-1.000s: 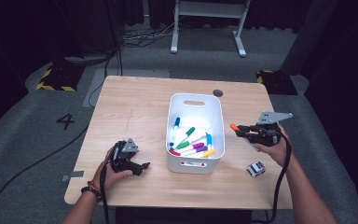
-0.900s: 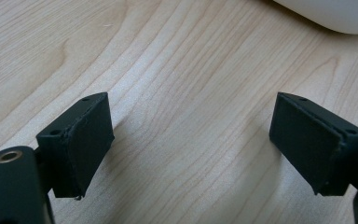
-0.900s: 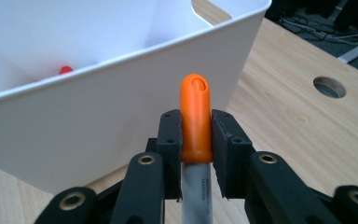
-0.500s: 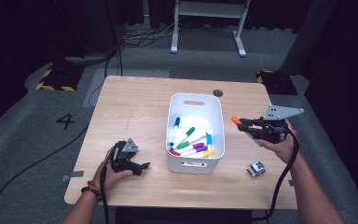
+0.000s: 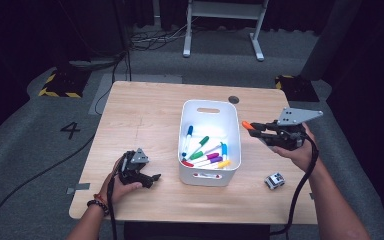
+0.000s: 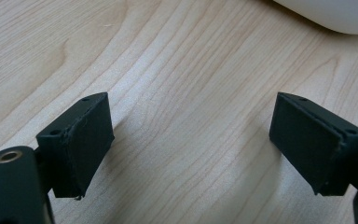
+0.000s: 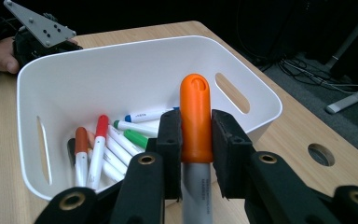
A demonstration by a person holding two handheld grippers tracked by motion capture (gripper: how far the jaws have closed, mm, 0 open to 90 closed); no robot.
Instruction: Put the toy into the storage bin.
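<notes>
My right gripper is shut on an orange-capped marker, held in the air just right of the white bin; the orange cap points toward the bin. Several coloured markers lie in the bin's bottom. My left gripper rests low on the wooden table left of the bin, its jaws open with bare wood between them.
A small white and black toy-like object sits on the table near the front right edge. A round hole is in the tabletop behind the bin. Dark floor and a stand's legs lie beyond.
My right gripper has risen with the orange-capped marker and shifted slightly rightward beside the bin. The left gripper has stayed where it was.
</notes>
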